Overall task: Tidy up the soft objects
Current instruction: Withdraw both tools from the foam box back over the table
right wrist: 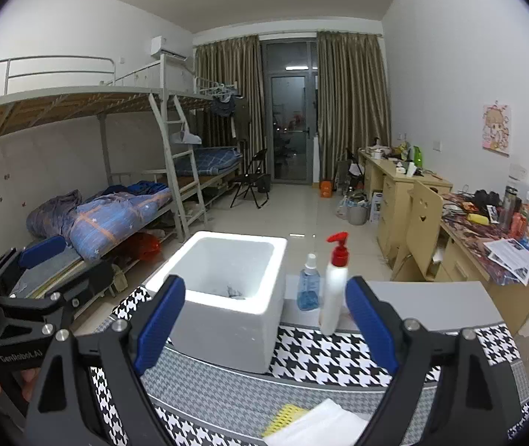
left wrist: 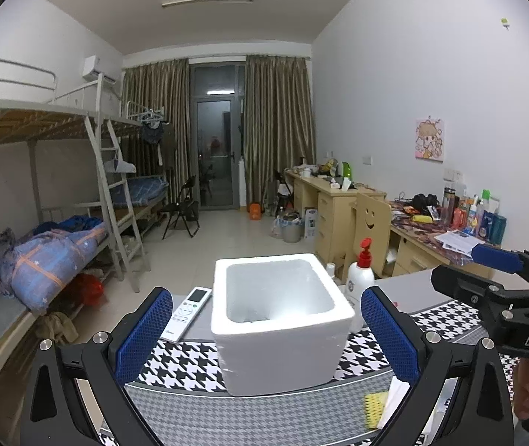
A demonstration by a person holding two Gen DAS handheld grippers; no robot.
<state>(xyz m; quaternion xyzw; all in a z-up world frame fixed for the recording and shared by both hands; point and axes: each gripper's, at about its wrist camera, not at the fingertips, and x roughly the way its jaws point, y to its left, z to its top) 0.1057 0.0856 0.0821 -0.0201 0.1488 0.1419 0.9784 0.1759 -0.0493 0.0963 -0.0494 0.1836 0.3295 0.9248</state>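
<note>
- The left tool (left wrist: 266,334) is spread wide, grasping nothing, above the near edge of the surface (left wrist: 416,290).
- The right tool (right wrist: 266,325) is likewise released and empty.
- A white foam box (left wrist: 283,349) stands open on a houndstooth cloth (right wrist: 338,353), between both tools' fingers in view.
- A yellow cloth (right wrist: 283,418) and a white cloth (right wrist: 320,427) lie touching on the cloth's near edge, below the right tool.
- A red-pump bottle (right wrist: 335,297) stands just right of the box.

Left gripper (left wrist: 266,338) and right gripper (right wrist: 266,319): black angular frames with silver screw heads; fingers (left wrist: 145,334) faced with blue textured pads. White lettering "DAS" and "GenRobot.AI" on the housings.
</note>
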